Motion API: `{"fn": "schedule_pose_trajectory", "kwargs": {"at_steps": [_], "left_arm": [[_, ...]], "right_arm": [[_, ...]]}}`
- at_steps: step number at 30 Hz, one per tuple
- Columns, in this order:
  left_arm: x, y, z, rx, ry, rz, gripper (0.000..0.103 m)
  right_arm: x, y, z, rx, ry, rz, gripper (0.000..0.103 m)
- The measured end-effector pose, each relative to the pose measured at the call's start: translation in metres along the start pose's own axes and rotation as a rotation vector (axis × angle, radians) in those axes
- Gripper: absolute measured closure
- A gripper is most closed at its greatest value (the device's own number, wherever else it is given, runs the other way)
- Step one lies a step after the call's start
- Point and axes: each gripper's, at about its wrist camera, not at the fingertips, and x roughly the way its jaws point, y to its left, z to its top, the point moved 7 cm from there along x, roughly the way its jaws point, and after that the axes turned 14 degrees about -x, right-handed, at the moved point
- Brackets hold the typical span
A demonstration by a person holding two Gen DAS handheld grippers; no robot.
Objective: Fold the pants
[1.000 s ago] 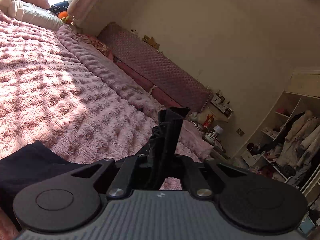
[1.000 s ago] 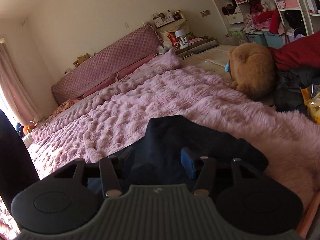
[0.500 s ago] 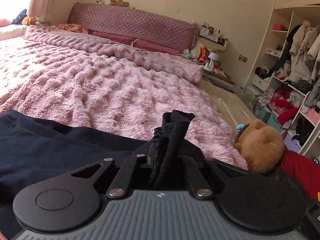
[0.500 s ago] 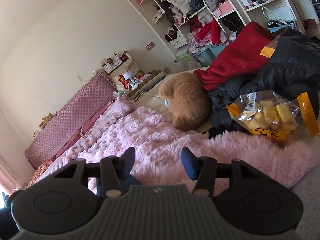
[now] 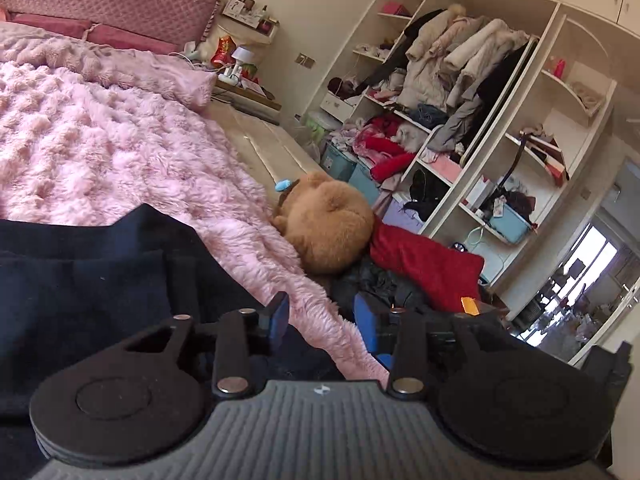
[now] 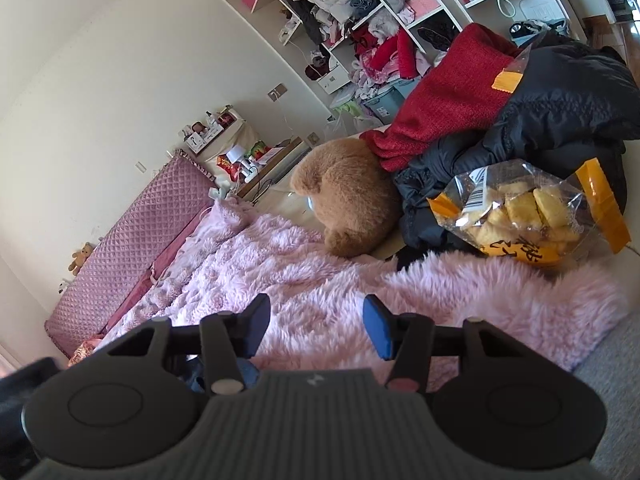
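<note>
The dark navy pants (image 5: 92,276) lie folded over themselves on the pink fluffy bedspread (image 5: 100,152), filling the lower left of the left wrist view. My left gripper (image 5: 320,318) hovers at their right edge with its jaws opening; no cloth is between the blue pads. In the right wrist view my right gripper (image 6: 316,326) stands open over bare pink bedspread (image 6: 320,280), holding nothing. Only a sliver of the pants (image 6: 192,374) shows under its left finger.
A brown teddy bear (image 5: 328,228) lies at the bed's edge beside a red garment (image 5: 424,260) and a black jacket (image 6: 540,120). A bag of yellow snacks (image 6: 528,216) rests on that pile. Open shelves crammed with clothes (image 5: 460,92) stand beyond. The pink quilted headboard (image 6: 132,244) is at the back.
My left gripper swung right with a bunched fold of pants in its jaws, laid it down and let go; the jaws now stand apart. The right gripper turned right, off the pants.
</note>
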Motion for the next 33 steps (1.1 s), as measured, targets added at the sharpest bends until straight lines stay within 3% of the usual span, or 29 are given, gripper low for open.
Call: {"fn": "schedule_pose_trajectory", "kwargs": {"at_steps": [2,4,6,7,9,11,12,16,17,19,21,24,26,28,29,32,33], "left_arm": [[-0.023,0.013,0.016,-0.035,-0.017,0.019,0.055],[-0.052,0.035,0.041,-0.095,-0.024,0.046,0.053],[-0.078,0.056,0.059,-0.131,-0.061,0.1,0.05],[-0.09,0.067,0.067,-0.132,-0.084,0.144,0.05],[-0.11,0.085,0.079,-0.117,-0.123,0.22,0.049],[-0.129,0.105,0.09,-0.081,-0.166,0.323,0.048],[-0.135,0.111,0.093,-0.068,-0.183,0.359,0.048],[-0.16,0.14,0.104,-0.053,-0.267,0.477,0.048],[-0.167,0.149,0.107,-0.06,-0.278,0.493,0.048],[-0.172,0.16,0.11,-0.085,-0.279,0.513,0.048],[-0.179,0.172,0.113,-0.112,-0.276,0.538,0.048],[-0.189,0.179,0.116,-0.116,-0.299,0.546,0.048],[-0.191,0.182,0.118,-0.123,-0.298,0.558,0.048],[-0.192,0.188,0.115,-0.139,-0.293,0.577,0.048],[-0.192,0.189,0.115,-0.141,-0.288,0.586,0.048],[-0.193,0.19,0.113,-0.121,-0.291,0.607,0.048],[-0.193,0.191,0.113,-0.116,-0.288,0.624,0.048]], "right_arm": [[0.004,0.009,-0.001,0.038,0.027,0.122,0.051],[0.01,0.028,-0.003,0.05,0.087,0.302,0.04],[0.017,0.054,-0.011,-0.003,0.192,0.452,0.035],[0.019,0.064,-0.014,-0.059,0.239,0.474,0.029],[0.024,0.083,-0.021,-0.233,0.316,0.466,0.027],[0.034,0.087,-0.025,-0.297,0.384,0.463,0.032],[0.038,0.089,-0.027,-0.32,0.42,0.483,0.039],[0.043,0.111,-0.03,-0.507,0.511,0.599,0.04],[0.052,0.113,-0.037,-0.584,0.557,0.554,0.039],[0.071,0.11,-0.046,-0.675,0.626,0.458,0.048],[0.078,0.111,-0.045,-0.671,0.628,0.484,0.043],[0.074,0.125,-0.043,-0.608,0.599,0.664,0.043],[0.071,0.136,-0.051,-0.629,0.633,0.743,0.043],[0.078,0.144,-0.061,-0.737,0.664,0.687,0.046],[0.082,0.143,-0.064,-0.732,0.683,0.668,0.048],[0.097,0.134,-0.065,-0.563,0.716,0.703,0.05],[0.103,0.129,-0.063,-0.52,0.724,0.699,0.057]]}}
